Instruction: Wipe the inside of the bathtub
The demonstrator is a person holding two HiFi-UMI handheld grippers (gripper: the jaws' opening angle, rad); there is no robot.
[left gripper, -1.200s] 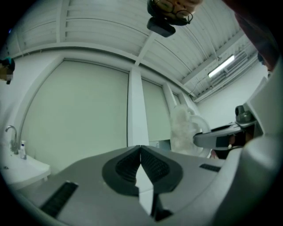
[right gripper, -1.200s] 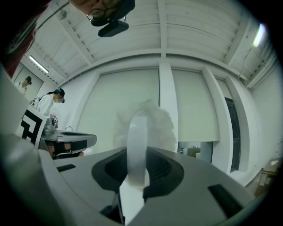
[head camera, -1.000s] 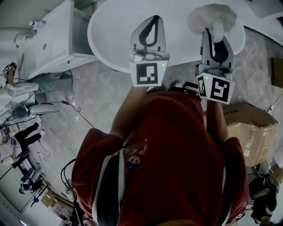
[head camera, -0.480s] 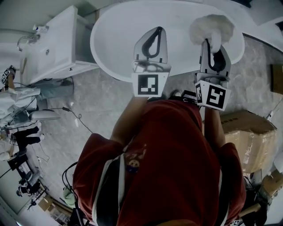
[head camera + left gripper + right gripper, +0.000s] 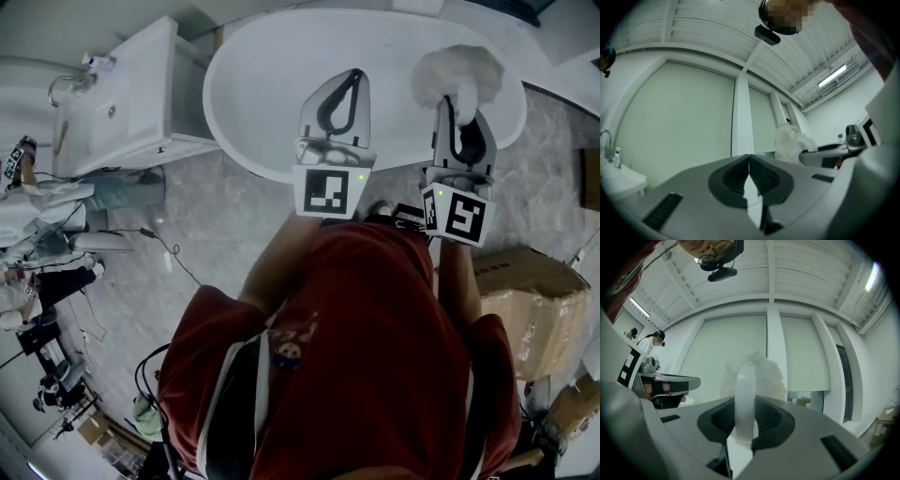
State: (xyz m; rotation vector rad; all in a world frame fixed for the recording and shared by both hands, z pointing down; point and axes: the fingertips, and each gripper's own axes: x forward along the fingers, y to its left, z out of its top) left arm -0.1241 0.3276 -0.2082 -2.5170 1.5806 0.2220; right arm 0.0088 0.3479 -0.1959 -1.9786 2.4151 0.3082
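The white oval bathtub (image 5: 267,80) lies at the top of the head view. My left gripper (image 5: 353,75) is held over its near rim, shut and holding nothing; in the left gripper view its jaws (image 5: 749,157) meet tip to tip and point up toward the ceiling. My right gripper (image 5: 458,101) is shut on the white handle (image 5: 745,399) of a fluffy white brush (image 5: 457,73), whose head sits over the tub's right end. The brush (image 5: 757,373) stands above the right jaws. The left gripper view also catches the brush (image 5: 789,143).
A white washbasin unit (image 5: 117,108) with a tap stands left of the tub. Cardboard boxes (image 5: 525,295) sit on the grey marble floor (image 5: 206,216) at the right. Cables and equipment lie at the far left. The person's red shirt fills the lower view.
The view has shifted, so the tub and basin sit lower and further right in the frame. Both grippers keep their pose and grip; the brush stays in the right one.
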